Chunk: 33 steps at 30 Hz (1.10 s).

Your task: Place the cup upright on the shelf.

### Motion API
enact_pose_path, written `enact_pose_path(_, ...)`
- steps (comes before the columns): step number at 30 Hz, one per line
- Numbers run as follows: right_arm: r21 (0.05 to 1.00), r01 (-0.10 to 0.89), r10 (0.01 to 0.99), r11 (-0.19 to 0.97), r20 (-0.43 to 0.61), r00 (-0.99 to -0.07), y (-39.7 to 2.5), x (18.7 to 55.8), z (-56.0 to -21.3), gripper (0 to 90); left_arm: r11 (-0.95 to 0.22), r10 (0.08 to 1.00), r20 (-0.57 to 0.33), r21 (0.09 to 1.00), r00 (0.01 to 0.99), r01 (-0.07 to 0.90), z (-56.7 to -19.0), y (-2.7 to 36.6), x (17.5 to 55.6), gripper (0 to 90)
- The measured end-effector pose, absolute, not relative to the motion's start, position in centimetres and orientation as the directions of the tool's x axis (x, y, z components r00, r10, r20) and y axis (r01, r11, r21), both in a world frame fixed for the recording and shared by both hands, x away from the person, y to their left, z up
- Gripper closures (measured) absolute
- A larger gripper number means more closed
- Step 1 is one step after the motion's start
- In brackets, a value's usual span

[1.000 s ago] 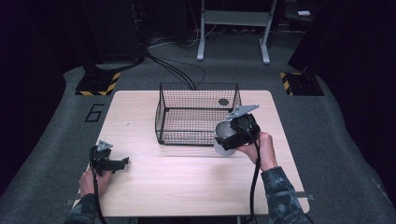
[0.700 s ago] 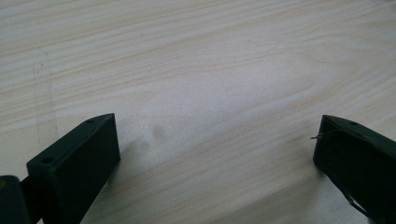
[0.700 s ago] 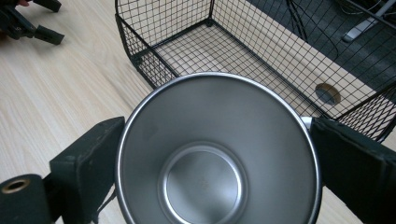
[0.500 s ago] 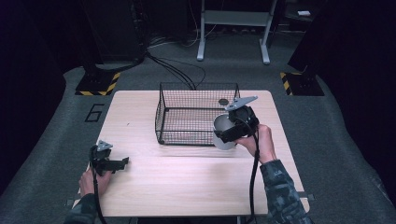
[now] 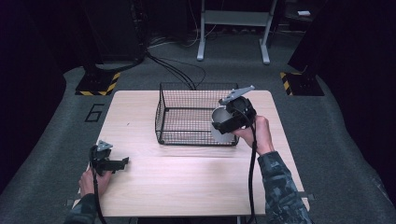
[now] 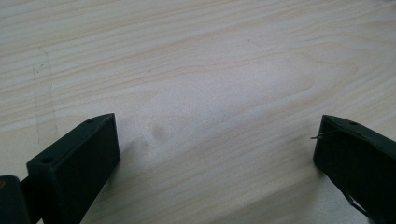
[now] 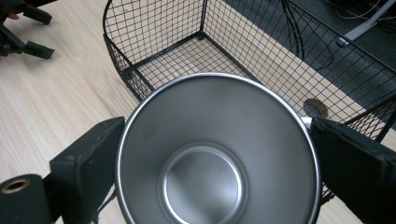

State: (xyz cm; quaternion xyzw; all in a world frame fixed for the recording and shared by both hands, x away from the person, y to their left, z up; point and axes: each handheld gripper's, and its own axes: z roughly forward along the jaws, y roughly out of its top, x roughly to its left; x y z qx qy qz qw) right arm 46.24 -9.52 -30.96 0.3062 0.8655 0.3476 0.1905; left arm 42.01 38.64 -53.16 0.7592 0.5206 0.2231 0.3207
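A shiny metal cup (image 7: 205,182), open end toward the camera and with nothing inside, sits between the black jaws of my right gripper (image 7: 219,154), which is shut on its sides. In the high view the cup (image 5: 217,133) and right gripper (image 5: 224,122) hang at the front right corner of a black wire basket (image 5: 161,112), about level with its rim. The basket (image 7: 163,60) has nothing in it. My left gripper (image 5: 122,162) rests low at the table's left front, open, with bare wood between its jaws (image 6: 215,149).
The light wooden table (image 5: 187,186) has free room in front of and left of the basket. A small dark disc (image 7: 315,107) lies on the table behind the basket. Cables and stand legs (image 5: 233,51) cross the dark floor beyond.
My right gripper has carried the cup up and toward the basket's front right corner. The left gripper has stayed in place.
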Motion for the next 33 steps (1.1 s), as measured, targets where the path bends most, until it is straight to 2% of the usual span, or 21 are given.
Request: enact_pose_path(33,0.701,0.428,0.678,0.570,-0.108,-0.727,-7.2,51.4,-30.6,6.1,-0.253,0.933,0.005,0.719,0.359,0.648,-53.2,38.6,42.0,0.4)
